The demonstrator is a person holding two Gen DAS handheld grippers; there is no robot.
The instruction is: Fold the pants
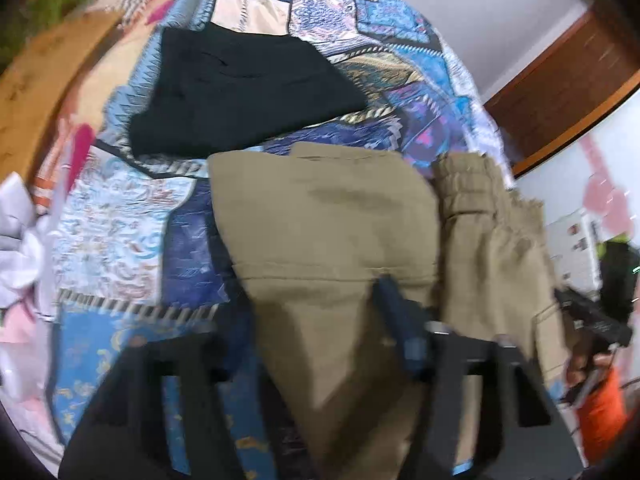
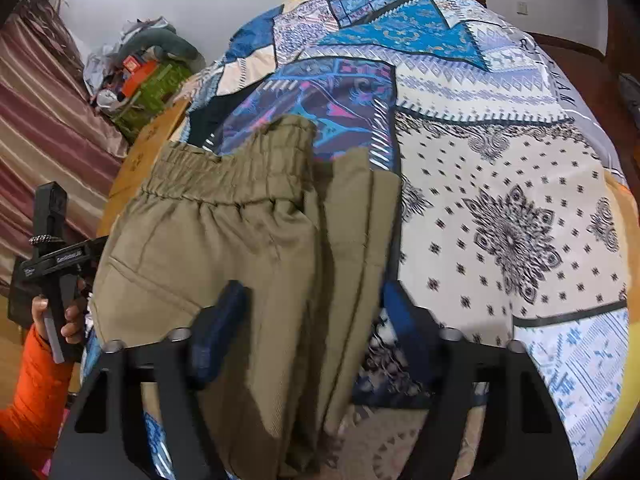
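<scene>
Khaki pants (image 1: 320,216) with an elastic waistband (image 2: 228,168) lie partly folded on a patterned blue and white bedspread (image 2: 500,200). In the left wrist view one blue fingertip (image 1: 394,312) rests on the khaki cloth; the other finger is hidden under a fold, so the left gripper (image 1: 320,320) stands over the pants. In the right wrist view the right gripper (image 2: 308,320) is open, its two blue fingers (image 2: 218,328) spread wide, with the pants' folded edge lying between them. The left gripper also shows at the left of that view (image 2: 52,248), held by a hand.
A folded black garment (image 1: 240,92) lies farther up the bedspread (image 1: 120,220). A wooden bed edge (image 1: 36,92) runs along the left. White cloth (image 1: 16,240) sits at far left. Clutter and a striped curtain (image 2: 40,120) are beyond the bed.
</scene>
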